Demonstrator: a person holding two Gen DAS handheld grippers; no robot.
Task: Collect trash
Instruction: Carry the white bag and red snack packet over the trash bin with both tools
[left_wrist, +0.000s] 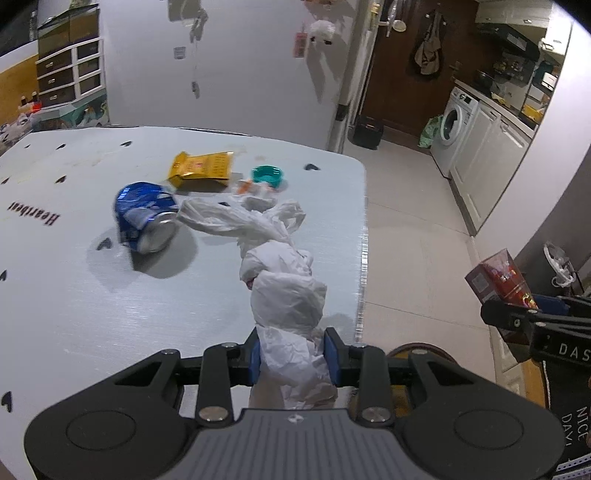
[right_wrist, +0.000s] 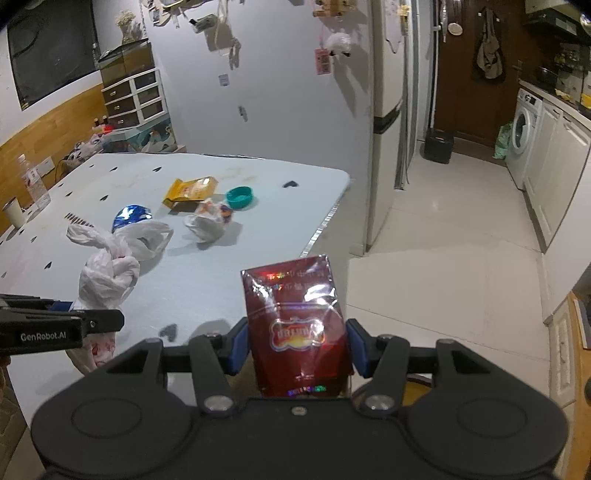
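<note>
Now left tongs (left_wrist: 293, 360) clamped on white plastic bag (left_wrist: 288, 299), right tongs (right_wrist: 297, 345) gripping red packet (right_wrist: 295, 325) upright between pads.

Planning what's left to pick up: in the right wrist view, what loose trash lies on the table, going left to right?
Blue can → yellow packet → crumpled wrapper → teal lid.
</note>
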